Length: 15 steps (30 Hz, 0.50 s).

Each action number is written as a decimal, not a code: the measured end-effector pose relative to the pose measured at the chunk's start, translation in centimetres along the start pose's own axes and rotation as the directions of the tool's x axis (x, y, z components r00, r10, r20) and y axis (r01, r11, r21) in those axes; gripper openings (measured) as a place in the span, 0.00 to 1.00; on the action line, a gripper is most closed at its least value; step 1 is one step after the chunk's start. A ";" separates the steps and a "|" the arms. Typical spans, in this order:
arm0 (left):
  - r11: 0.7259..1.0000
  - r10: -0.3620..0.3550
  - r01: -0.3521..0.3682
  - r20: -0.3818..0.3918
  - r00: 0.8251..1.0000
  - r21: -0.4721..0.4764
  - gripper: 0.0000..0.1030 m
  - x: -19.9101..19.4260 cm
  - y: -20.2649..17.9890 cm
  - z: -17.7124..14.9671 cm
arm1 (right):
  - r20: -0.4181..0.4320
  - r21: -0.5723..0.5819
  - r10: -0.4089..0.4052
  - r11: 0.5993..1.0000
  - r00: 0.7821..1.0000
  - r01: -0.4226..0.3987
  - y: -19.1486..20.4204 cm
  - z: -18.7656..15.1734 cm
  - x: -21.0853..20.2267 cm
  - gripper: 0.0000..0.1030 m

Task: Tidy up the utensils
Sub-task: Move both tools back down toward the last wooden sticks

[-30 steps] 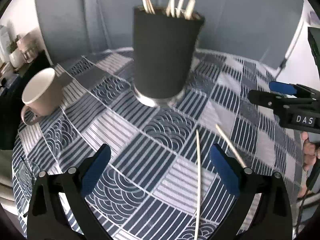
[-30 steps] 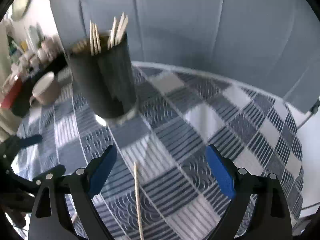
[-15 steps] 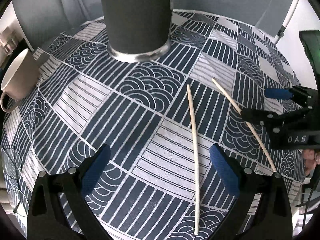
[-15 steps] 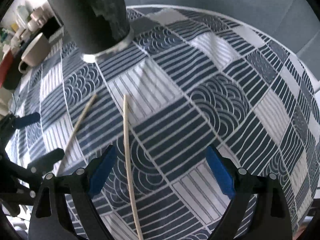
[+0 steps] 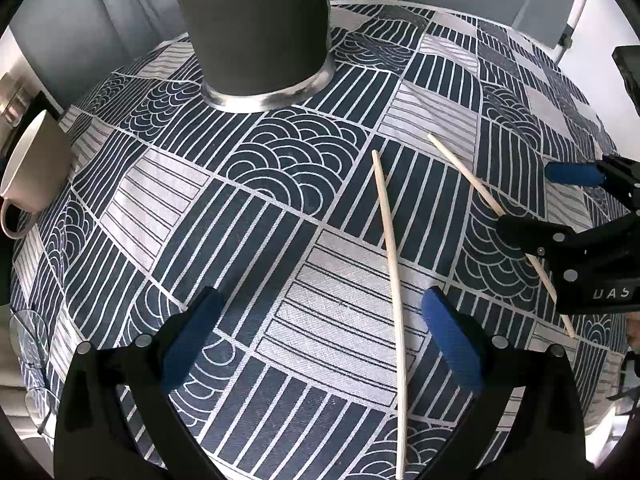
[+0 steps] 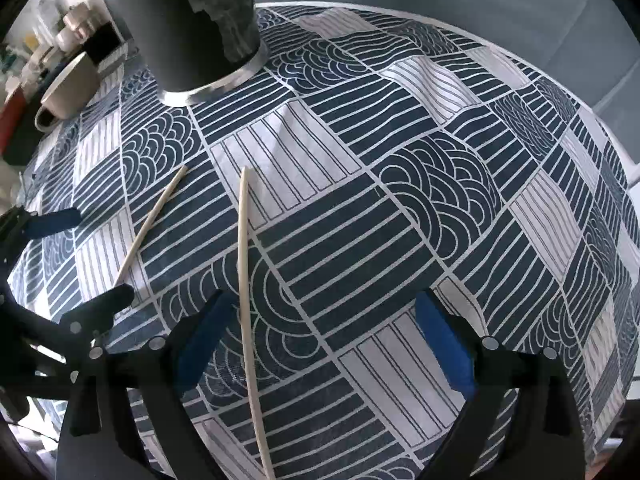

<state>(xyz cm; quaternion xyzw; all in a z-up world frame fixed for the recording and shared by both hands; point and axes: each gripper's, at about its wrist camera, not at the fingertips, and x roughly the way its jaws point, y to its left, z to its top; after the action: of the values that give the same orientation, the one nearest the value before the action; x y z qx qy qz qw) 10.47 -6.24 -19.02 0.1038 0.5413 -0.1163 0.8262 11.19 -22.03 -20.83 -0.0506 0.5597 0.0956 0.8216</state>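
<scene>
Two wooden chopsticks lie on the patterned tablecloth. One chopstick (image 5: 394, 264) runs between my left gripper's fingers, near the right finger; it shows at the left in the right wrist view (image 6: 150, 224). The other chopstick (image 5: 480, 190) lies under my right gripper (image 5: 536, 204), and runs by that gripper's left finger in the right wrist view (image 6: 246, 280). The dark utensil holder (image 5: 252, 20) stands at the far side (image 6: 184, 16). My left gripper (image 5: 320, 332) and right gripper (image 6: 320, 336) are open and empty, low over the cloth.
A beige mug (image 5: 30, 176) stands at the left, also in the right wrist view (image 6: 72, 88). A clear glass (image 5: 28, 336) sits at the table's left edge. The blue-and-white tablecloth (image 5: 248, 216) covers the round table. Crockery and clutter (image 6: 48, 44) are on a counter beyond.
Both grippers have tilted down and come lower and closer to the chopsticks. The holder's top and the chopsticks in it have left the view. Both stayed open.
</scene>
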 end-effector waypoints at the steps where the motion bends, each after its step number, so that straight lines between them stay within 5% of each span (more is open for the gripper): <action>1: 1.000 0.000 0.000 -0.003 1.000 0.001 0.96 0.0 0.0 0.0 | 0.001 0.001 0.000 1.000 1.000 0.000 0.0 0.0 0.0 0.87; 10: 1.000 0.001 -0.001 -0.036 0.999 0.004 0.95 0.2 -0.3 0.4 | 0.013 -0.022 0.000 1.000 1.000 0.000 0.0 -0.4 -0.3 0.82; 15: 1.000 -0.012 0.013 -0.045 0.999 0.017 0.87 -0.1 0.1 0.4 | 0.035 -0.041 0.007 0.999 0.999 -0.006 0.1 -1.1 -1.0 0.59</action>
<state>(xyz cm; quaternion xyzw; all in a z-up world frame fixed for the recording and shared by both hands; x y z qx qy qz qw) 10.75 -6.28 -18.78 0.1101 0.5595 -0.1235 0.8121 9.86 -22.23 -20.33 -0.0640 0.5431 0.1105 0.8299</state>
